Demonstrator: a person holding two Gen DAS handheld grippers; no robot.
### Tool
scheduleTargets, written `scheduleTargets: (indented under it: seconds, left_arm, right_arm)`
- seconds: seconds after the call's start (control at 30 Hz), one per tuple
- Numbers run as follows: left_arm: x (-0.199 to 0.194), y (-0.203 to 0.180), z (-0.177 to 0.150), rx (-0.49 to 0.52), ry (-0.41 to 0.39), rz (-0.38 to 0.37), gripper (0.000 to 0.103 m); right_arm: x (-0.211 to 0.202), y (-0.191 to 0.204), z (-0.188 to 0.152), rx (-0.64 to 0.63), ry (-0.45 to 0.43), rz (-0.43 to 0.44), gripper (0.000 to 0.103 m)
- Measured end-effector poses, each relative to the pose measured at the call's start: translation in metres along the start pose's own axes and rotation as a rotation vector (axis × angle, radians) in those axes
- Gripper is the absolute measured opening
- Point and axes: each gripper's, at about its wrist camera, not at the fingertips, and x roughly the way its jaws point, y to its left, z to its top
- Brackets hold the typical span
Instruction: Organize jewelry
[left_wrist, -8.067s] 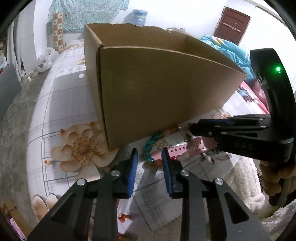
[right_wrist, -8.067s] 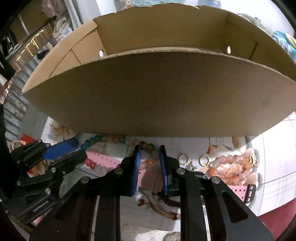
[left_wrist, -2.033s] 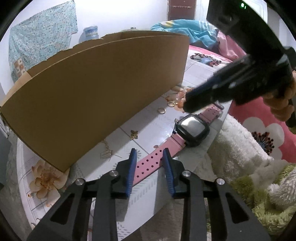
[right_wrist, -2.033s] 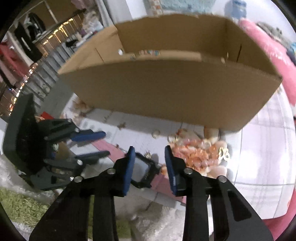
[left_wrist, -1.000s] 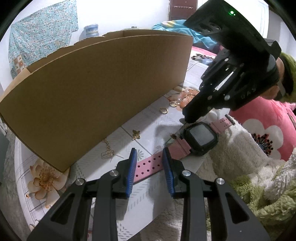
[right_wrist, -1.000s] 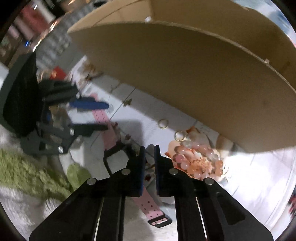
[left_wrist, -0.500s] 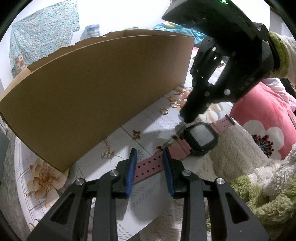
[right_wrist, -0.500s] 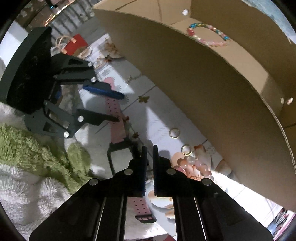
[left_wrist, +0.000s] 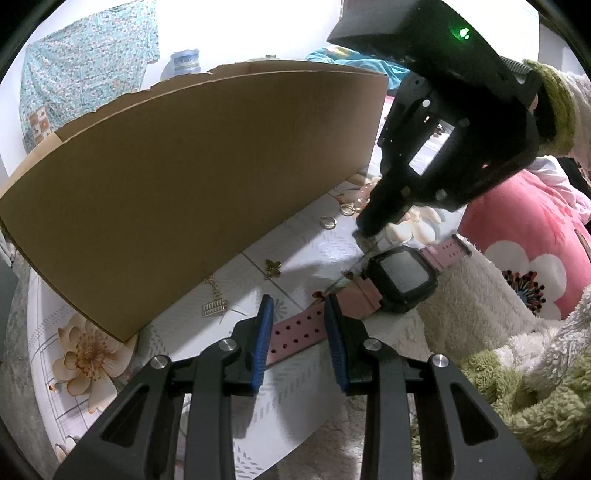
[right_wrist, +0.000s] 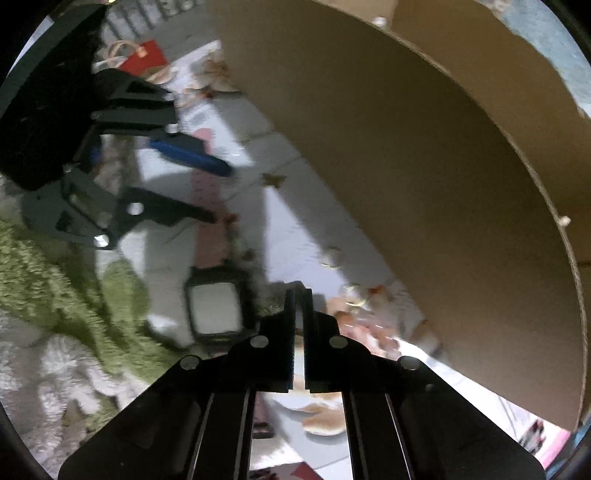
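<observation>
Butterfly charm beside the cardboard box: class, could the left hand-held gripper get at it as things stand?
Probably yes. The butterfly charm lies on bare cloth just ahead of the left hand-held gripper, whose jaws stand apart. Only the pink watch strap lies between, low and flat; the cardboard box stands clear of it.

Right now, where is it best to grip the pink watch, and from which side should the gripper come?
Probably the long perforated strap of the pink watch, from above, pads across its narrow width. It lies flat and bare there, already between the left gripper fingers, whereas the black case is wide and blocky.
</observation>
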Motion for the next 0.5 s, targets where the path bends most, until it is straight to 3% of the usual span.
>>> scheduleTargets:
  seconds: [0.17,0.5]
  left_arm:
    - [0.000,0.000,0.001,0.001,-0.002,-0.001,0.028]
    - [-0.001,0.003,0.000,0.001,-0.004,-0.002,0.028]
  right_arm:
    - [-0.021,-0.009,-0.005,0.040,-0.027,0.024,0.001]
    - [-0.034,0.002,-0.001,-0.048,0.002,0.076,0.002]
